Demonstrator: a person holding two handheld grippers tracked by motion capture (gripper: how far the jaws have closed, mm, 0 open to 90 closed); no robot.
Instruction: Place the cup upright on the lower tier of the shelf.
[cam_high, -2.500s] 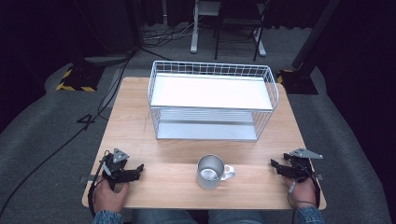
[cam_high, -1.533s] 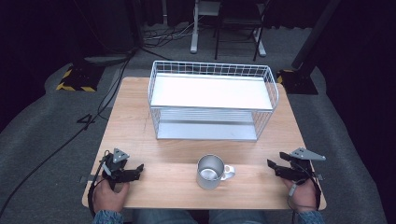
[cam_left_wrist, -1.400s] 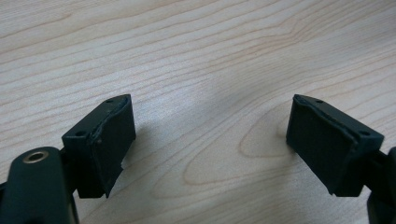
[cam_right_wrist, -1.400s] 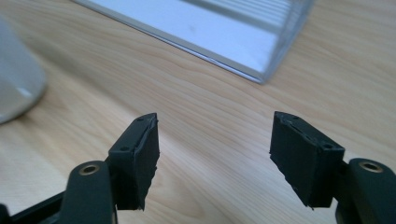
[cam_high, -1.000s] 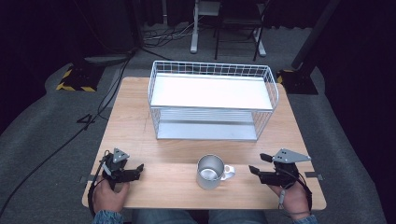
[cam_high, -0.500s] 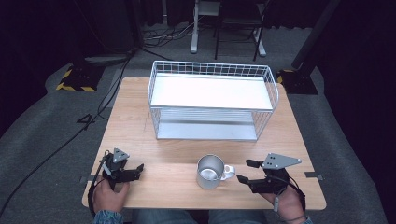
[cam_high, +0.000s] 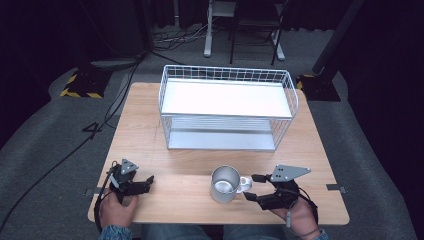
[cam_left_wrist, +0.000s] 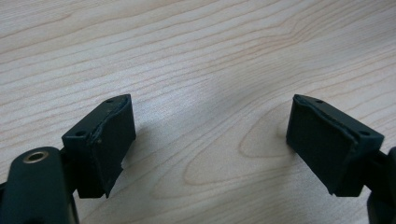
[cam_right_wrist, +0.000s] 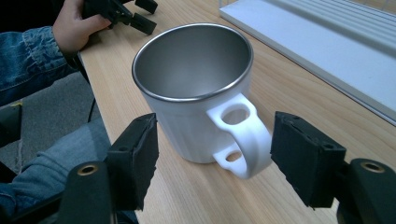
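**Right jaws bracket the mug handle**

The mug (cam_right_wrist: 196, 88) stands upright near the table's (cam_high: 150, 130) front edge, its handle (cam_right_wrist: 238, 135) pointing straight at my right gripper (cam_high: 255, 187). I judge the handle is the intended grip, since the jaws stand wide open on either side of it, touching nothing. The right gripper view shows what the high view cannot: the handle has two holes, sits between the pads, and the steel interior is empty. My left gripper (cam_high: 145, 182) rests on bare wood well to the mug's other side, jaws spread wide and empty, parked out of the way. The high view alone shows the wire rack (cam_high: 227, 107) beyond the fingertips, both shelves bare.
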